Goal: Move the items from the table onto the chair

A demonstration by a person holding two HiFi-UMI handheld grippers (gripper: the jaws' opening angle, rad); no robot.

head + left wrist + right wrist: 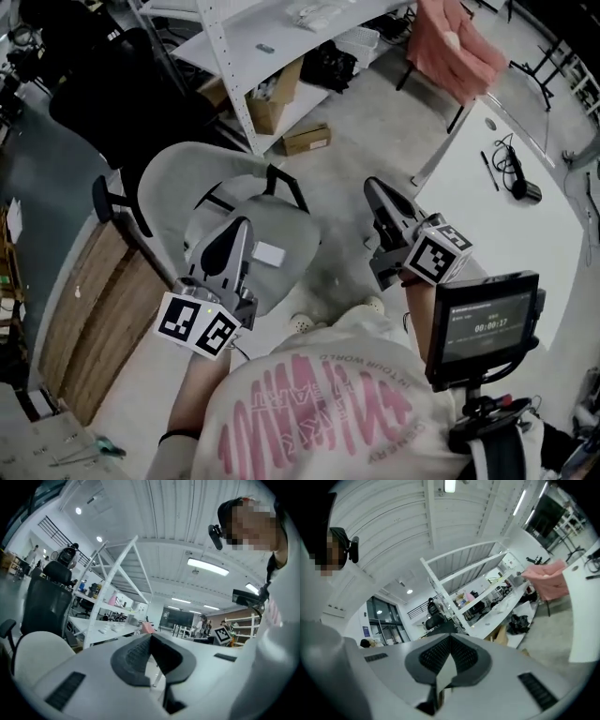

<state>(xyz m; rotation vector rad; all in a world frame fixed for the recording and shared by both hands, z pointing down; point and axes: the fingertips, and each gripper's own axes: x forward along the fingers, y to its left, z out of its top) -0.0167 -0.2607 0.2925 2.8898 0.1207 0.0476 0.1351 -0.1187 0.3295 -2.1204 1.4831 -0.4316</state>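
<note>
Both sets of jaws were together, closed tip to tip. In the head view the left gripper (246, 226) (150, 637) sat over the near part of the chair (173, 183) seat, with its tips pointing far. A small white flat item (269, 253) lay on the seat just right of that gripper, not touching it. The right gripper (371, 187) (449, 654) was over the floor between the chair and the white worktop (511, 234). On the worktop's far-right part lay a thin black pen (489, 171) and a black corded device (518, 183). They were near each other and well apart from both grippers. A white shelving rack (281, 37) stood beyond the chair, with a cardboard box (307, 139) on the floor by it. A pink seat (459, 52) stood at the worktop's far end.
</note>
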